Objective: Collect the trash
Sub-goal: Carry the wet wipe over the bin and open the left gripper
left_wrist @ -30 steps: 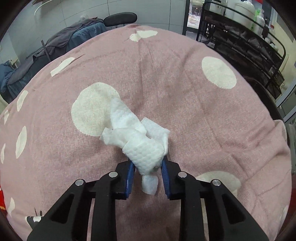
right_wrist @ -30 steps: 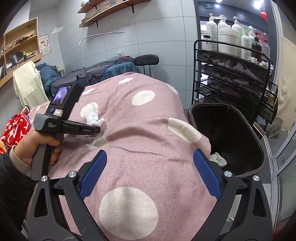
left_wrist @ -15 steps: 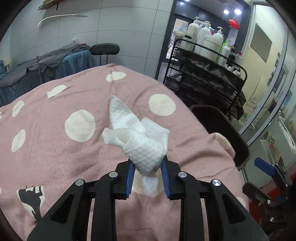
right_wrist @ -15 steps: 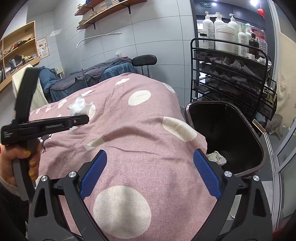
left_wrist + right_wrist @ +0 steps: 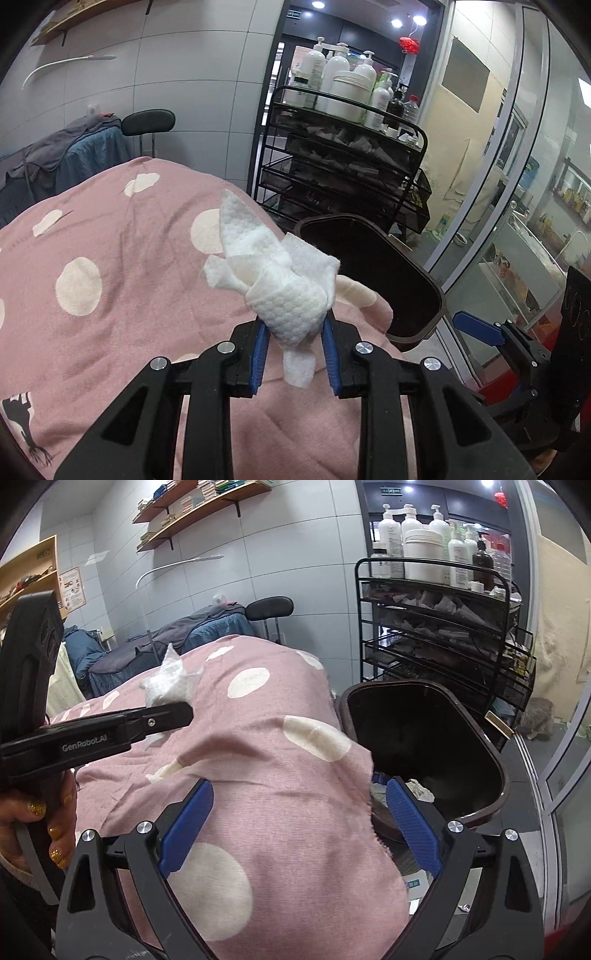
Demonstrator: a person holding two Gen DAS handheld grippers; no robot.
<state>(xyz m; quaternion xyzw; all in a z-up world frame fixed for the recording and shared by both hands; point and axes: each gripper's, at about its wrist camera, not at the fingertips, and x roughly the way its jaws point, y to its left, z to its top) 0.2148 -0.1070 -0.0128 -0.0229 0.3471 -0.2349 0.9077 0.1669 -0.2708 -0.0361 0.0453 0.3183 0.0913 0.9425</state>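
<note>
Tissue (image 5: pixel 286 291) hides left claw's (image 5: pixel 294 356) blue pads.

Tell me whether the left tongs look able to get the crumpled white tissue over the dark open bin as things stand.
Probably yes: the left tongs grip the crumpled white tissue clear above the pink dotted bedcover, and nothing visible blocks the dark open bin.

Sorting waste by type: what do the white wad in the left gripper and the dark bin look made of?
The wad: soft, matte, embossed paper or nonwoven tissue; dimpled texture, crumpled folds. The bin: probably hard plastic, dark brown, glossy; its smooth moulded rim shows a sheen.
</note>
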